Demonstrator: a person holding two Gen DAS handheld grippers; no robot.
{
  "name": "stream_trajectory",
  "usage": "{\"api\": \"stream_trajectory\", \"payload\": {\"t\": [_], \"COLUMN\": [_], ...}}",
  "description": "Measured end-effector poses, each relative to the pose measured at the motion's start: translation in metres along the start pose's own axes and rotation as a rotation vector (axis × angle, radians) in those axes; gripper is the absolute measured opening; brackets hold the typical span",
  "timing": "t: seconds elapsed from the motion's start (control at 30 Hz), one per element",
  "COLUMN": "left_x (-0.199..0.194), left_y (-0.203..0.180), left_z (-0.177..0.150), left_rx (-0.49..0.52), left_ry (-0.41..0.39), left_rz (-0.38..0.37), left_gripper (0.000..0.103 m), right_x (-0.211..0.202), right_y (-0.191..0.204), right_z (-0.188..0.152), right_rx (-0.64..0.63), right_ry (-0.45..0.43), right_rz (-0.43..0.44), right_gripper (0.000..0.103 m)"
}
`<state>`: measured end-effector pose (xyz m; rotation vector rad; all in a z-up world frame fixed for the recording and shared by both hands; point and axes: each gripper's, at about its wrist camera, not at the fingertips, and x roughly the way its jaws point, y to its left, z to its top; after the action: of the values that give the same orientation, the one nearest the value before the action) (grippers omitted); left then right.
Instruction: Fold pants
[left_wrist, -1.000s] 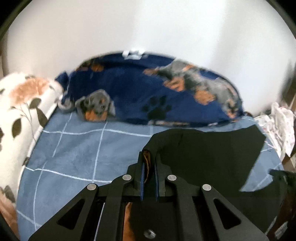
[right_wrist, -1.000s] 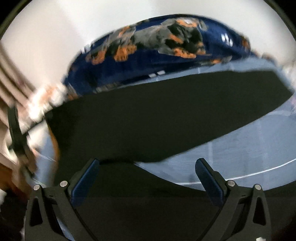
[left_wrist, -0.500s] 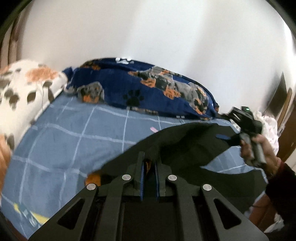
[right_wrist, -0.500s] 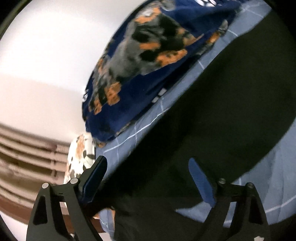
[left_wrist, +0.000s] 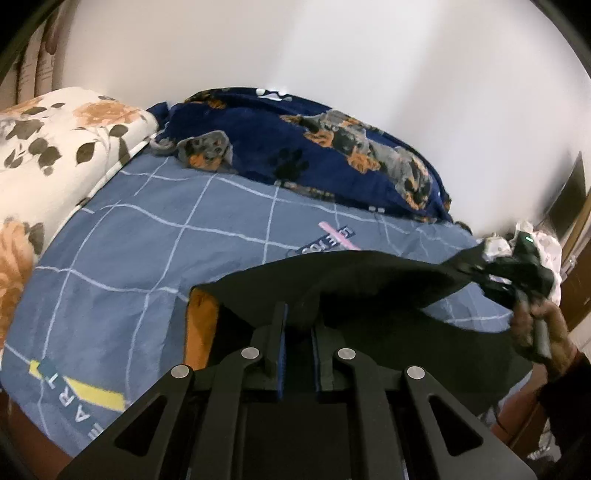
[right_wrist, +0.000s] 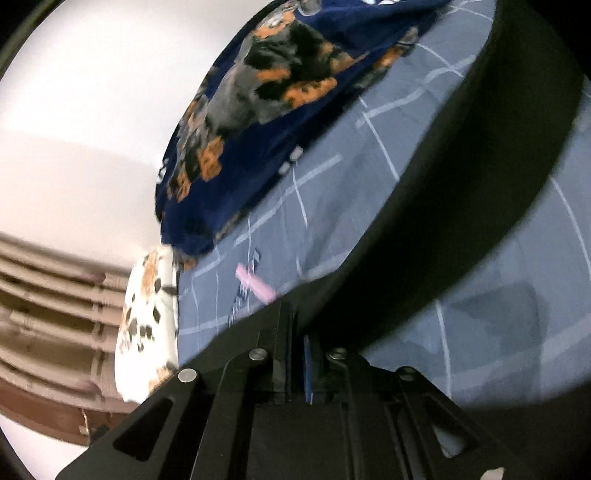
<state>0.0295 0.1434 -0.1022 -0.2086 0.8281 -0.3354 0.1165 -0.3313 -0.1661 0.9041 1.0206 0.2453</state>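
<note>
Mid-lift, with left claw (left_wrist: 297, 328) and right claw (right_wrist: 297, 345) each pinching the black pants (left_wrist: 354, 280) taut above the bed (left_wrist: 147, 236); next, probably lowering flat.

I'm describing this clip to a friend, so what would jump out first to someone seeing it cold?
Probably the black pants, stretched in mid-air between the left tool up close and the right tool at the right edge, over a blue checked bedsheet. Behind them lies a navy blanket printed with dogs against the white wall, and a floral quilt on the left.
</note>
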Motion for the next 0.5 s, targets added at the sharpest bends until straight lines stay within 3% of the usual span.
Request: {"api": "stream_trajectory", "payload": {"t": [0.2, 0.5], "left_x": [-0.012, -0.018], "left_y": [0.006, 0.02], "left_z": [-0.024, -0.066], "left_rx": [0.023, -0.009], "left_ry": [0.038, 0.107], "left_rz": [0.041, 0.078], "left_gripper": [0.013, 0.014], "right_x": [-0.034, -0.039], "right_y": [-0.013, -0.038], "right_z": [-0.073, -0.137], "right_rx": [-0.007, 0.048], "right_ry": [0.005, 0.065], "right_rz": [-0.016, -0.055], "right_gripper": [0.005, 0.005]}}
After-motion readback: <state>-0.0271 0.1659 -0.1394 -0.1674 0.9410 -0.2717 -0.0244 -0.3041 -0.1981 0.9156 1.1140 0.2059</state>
